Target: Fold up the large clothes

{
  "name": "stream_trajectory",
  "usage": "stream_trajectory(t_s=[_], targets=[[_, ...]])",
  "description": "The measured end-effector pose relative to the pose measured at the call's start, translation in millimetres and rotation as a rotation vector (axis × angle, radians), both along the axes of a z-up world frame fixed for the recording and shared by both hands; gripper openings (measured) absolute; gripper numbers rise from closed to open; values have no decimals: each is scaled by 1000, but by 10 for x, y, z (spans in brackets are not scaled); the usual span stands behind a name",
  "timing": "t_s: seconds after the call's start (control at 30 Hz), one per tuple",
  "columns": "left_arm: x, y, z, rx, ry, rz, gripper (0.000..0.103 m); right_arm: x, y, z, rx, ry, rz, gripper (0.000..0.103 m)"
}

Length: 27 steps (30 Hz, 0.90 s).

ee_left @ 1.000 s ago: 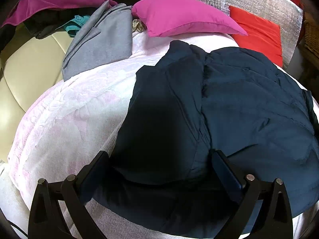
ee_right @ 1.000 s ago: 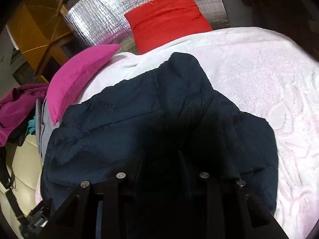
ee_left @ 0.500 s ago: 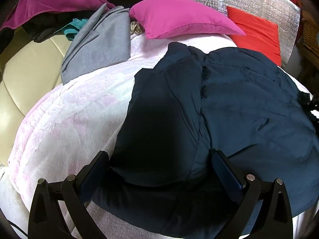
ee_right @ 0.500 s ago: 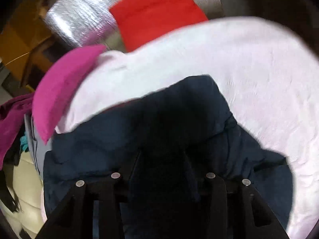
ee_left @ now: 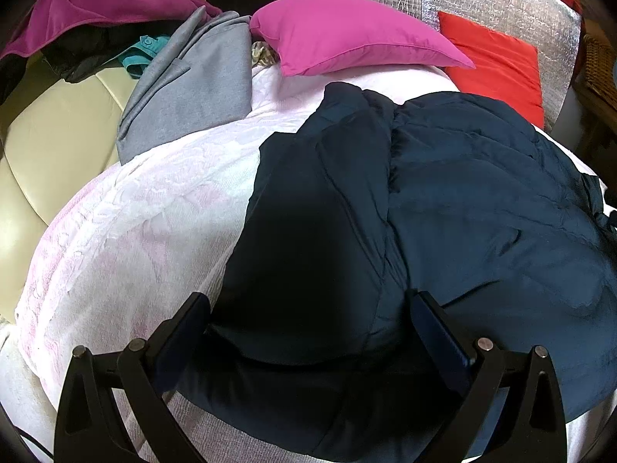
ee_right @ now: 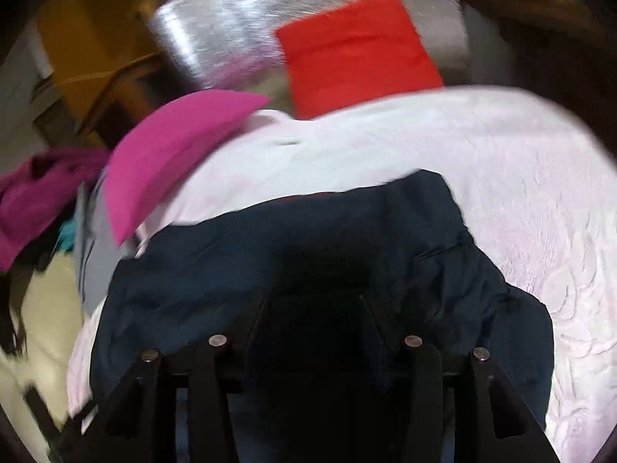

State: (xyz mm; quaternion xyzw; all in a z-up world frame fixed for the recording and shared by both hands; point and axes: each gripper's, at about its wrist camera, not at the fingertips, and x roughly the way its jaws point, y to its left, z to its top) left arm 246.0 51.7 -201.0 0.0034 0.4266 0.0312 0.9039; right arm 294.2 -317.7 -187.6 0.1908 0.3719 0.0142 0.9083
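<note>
Jacket [ee_left: 443, 212], navy and puffy, lies on pale blanket [ee_left: 135, 231].

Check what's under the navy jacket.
The navy jacket lies on a pale pink textured blanket, which shows around its left and far edges. Whatever sits directly beneath the jacket's body is covered, so anything else there can't be seen.

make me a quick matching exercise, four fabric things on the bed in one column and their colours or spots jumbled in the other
Things:
1. puffer jacket
2. pillow nearest the grey garment
3. cushion against the silver panel
4. blanket

Descriptions:
A. red
B. pale pink, textured, under everything
C. dark navy, spread in front of both grippers
D. magenta

Pairs: 1-C, 2-D, 3-A, 4-B
</note>
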Motion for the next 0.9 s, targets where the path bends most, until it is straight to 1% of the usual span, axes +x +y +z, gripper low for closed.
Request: stream_trajectory(t_s=[0.07, 0.13, 0.2, 0.27, 0.37, 0.43, 0.5, 0.57, 0.63, 0.73, 0.8, 0.83, 0.9], targets=[[-1, -2, 0, 0, -1, -1, 103, -101, 155, -32, 14, 9, 51, 51], [-2, -4, 1, 2, -1, -3, 103, -152, 294, -158, 29, 41, 81, 51], [-7, -3, 1, 0, -2, -5, 103, -162, 370, -274, 0, 58, 88, 52], [-12, 1, -4, -2, -4, -8, 103, -180, 422, -364, -44, 48, 94, 52], [-12, 12, -15, -7, -4, -14, 103, -166, 415, -350, -32, 68, 93, 52], [-9, 22, -14, -12, -1, -14, 103, -215, 347, -290, -3, 78, 94, 52], [-5, 23, -3, -14, 4, -11, 103, -344, 264, -224, 28, 52, 85, 52], [-1, 29, 28, -12, 6, -6, 103, -529, 168, -146, 32, 18, 73, 52], [-7, 52, 81, -5, -9, 8, 103, -738, 48, -80, 19, -10, 48, 52], [-80, 162, 219, 7, -84, 75, 103, -992, -148, -39, 21, -29, -3, 52], [-129, 256, 289, 7, -129, 128, 103, -1081, -261, -44, 20, -39, -40, 52], [-133, 293, 289, 13, -132, 150, 103, -1142, -306, -77, 8, -43, -63, 52], [-98, 316, 231, 25, -100, 162, 103, -1223, -415, -179, 6, -26, -92, 52]])
